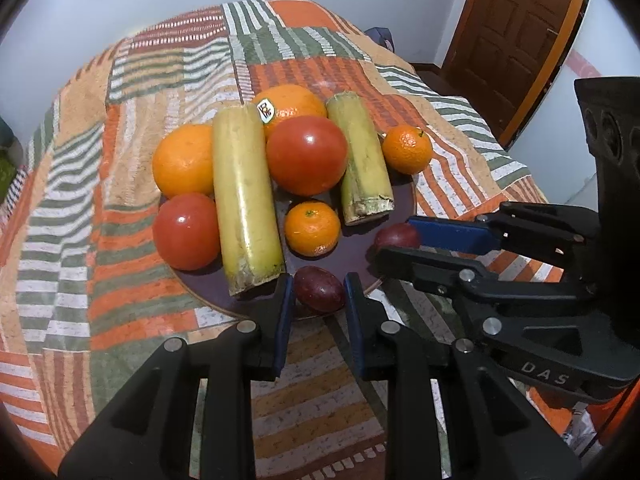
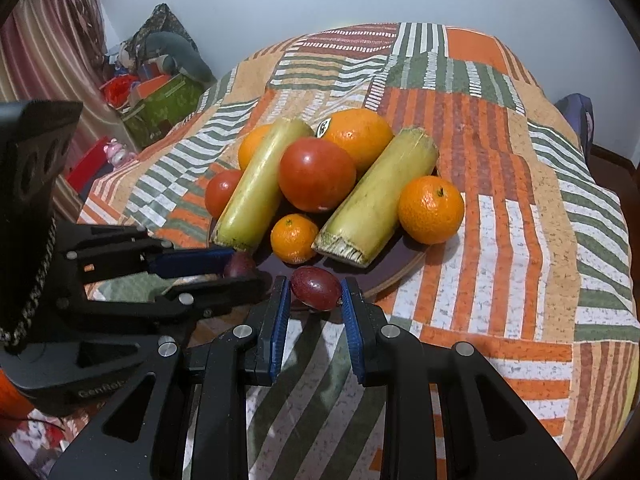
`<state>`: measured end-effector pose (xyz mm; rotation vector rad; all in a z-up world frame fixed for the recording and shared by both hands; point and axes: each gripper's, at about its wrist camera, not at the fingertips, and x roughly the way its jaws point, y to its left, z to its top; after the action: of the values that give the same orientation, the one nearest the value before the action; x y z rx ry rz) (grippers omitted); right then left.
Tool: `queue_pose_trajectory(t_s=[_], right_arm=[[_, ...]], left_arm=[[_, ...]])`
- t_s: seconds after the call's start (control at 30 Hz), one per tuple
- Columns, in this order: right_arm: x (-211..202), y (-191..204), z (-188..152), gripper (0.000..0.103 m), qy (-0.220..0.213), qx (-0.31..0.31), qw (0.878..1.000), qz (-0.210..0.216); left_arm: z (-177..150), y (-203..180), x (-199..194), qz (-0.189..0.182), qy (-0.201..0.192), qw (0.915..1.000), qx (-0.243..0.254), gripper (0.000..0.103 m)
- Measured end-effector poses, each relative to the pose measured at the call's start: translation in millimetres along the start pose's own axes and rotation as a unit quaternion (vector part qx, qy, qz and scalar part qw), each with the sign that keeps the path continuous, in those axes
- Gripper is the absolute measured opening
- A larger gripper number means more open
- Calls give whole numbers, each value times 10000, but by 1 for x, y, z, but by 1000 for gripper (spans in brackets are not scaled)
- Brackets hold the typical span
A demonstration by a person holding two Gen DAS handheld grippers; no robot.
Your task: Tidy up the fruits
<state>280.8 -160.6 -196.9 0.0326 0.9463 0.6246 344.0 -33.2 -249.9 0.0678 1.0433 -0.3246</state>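
Note:
A dark round plate [image 1: 360,252] on the patchwork cloth holds oranges, tomatoes, two sugarcane pieces [image 1: 244,200] and two small mandarins. My left gripper [image 1: 318,292] has its blue pads on both sides of a dark purple fruit [image 1: 319,288] at the plate's near rim; contact looks close. My right gripper [image 2: 314,292] likewise flanks a second purple fruit [image 2: 316,288]; it also shows in the left wrist view [image 1: 398,236]. The left gripper's fruit shows in the right wrist view [image 2: 239,265].
The table is covered by an orange, green and white cloth [image 1: 120,184]. A wooden door [image 1: 516,36] stands at the right. Boxes and clutter [image 2: 160,100] lie on the floor to the left of the table.

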Motion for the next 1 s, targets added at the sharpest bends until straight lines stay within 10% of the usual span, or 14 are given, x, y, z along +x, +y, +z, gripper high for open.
queue_pose_trajectory(t_s=[0.63, 1.0], right_arm=[[-1, -6, 3, 39, 33, 133, 9999, 80], [-51, 16, 11, 39, -537, -165, 9981, -262]], left_arm=[[-5, 9, -2, 19, 90, 9998, -150, 35], [-4, 3, -60, 214, -543, 9981, -179, 35]])
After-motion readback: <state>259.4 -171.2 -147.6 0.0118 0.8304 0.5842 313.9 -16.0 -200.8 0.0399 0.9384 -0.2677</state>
